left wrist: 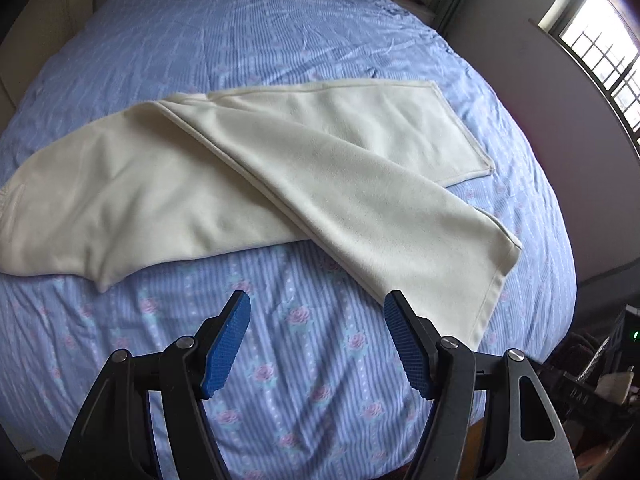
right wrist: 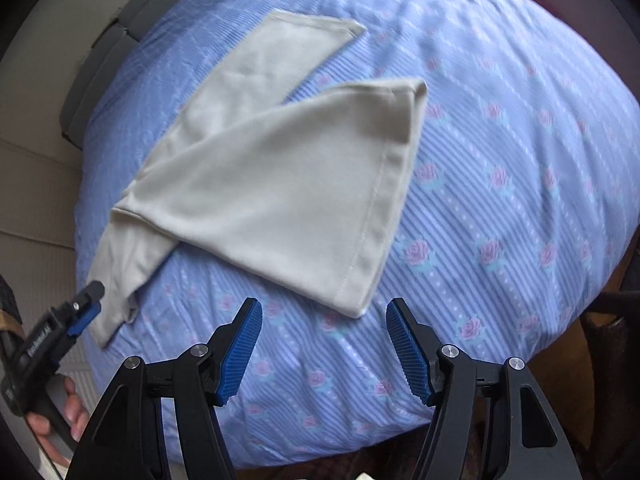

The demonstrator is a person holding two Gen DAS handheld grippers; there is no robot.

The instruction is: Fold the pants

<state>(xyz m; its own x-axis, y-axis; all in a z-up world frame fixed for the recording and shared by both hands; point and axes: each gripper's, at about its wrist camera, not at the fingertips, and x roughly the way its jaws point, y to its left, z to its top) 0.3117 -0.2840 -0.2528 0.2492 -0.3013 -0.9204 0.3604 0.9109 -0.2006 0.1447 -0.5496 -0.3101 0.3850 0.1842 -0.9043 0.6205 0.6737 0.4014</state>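
One pair of cream pants lies spread on one bed, on a blue bedspread printed with stripes and small pink roses. Taking the pants as the landmark: two legs fan out from the seat, and two hems show, the nearer leg lying across the farther leg where they meet. The waist end trails off toward the bed's left edge as the left wrist view shows it.

Two tongs are in play, each with two blue ribbed pads. The left gripper hangs over bare bedspread just below the pants, its jaws spread apart with nothing between them; the nearer leg's hem sits close beside its right-hand pad without touching (as far as I can see). The right gripper is likewise released and empty, just short of the nearer hem's corner.

In the right wrist view the other tool appears at the low left with one hand wrapped round its handle, its tip beside the pants' narrow end; whether it touches the cloth I cannot tell.

One window stands beyond the pants' far side.
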